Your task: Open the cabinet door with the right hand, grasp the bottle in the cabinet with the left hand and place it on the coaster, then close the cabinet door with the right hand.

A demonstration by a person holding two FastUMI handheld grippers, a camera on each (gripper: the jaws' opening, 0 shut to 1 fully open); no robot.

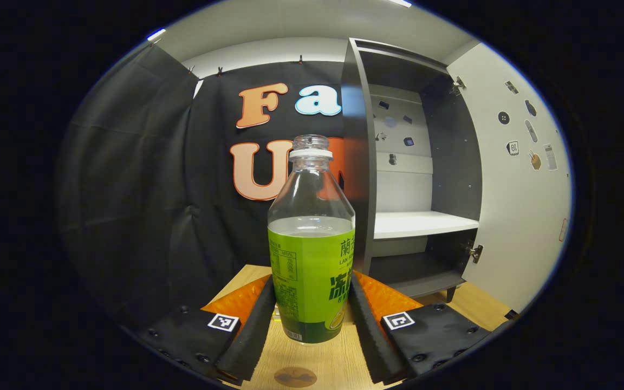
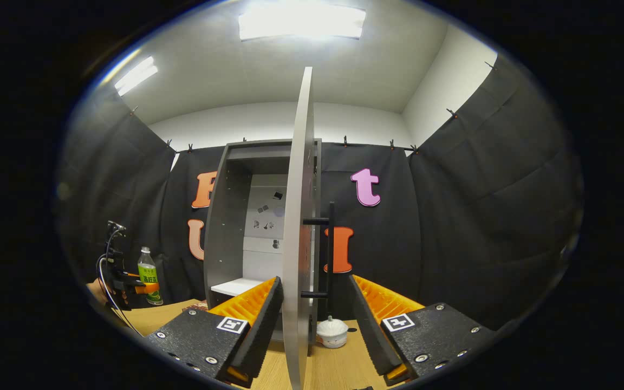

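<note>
Left gripper view puts the bottle (image 1: 311, 238) dead centre: clear plastic, upright, with no cap on its threaded neck above a white collar ring, a green printed label round its lower half, and pale liquid reaching to just above the label's top edge. The left gripper (image 1: 312, 319) pinches it, one finger on each side of the label, both pressing against it. Its base looks to hang a little above the wooden table (image 1: 317, 368), where a dark round patch sits near the bottom edge; I cannot tell whether that patch is a shadow or a mat. To the right and farther back stands the cabinet (image 1: 415, 179), dark grey, with a white shelf (image 1: 423, 223) and small stickers on its pale back panel. Its door (image 1: 512, 200) is swung wide to the right, with hinges showing along the inner edge and more stickers on its inner face. In the right gripper view the same bottle (image 2: 148, 281) appears small at far left, held by the left gripper (image 2: 141, 288) to the left of the cabinet (image 2: 236, 216). The right gripper (image 2: 314, 336) is spread wide, its fingers straddling the door's (image 2: 298, 227) edge without touching it. A black bar handle (image 2: 329, 257) runs down the door's right face, and a small white lidded pot (image 2: 332, 331) sits on the table (image 2: 339, 368) just right of the door.
</note>
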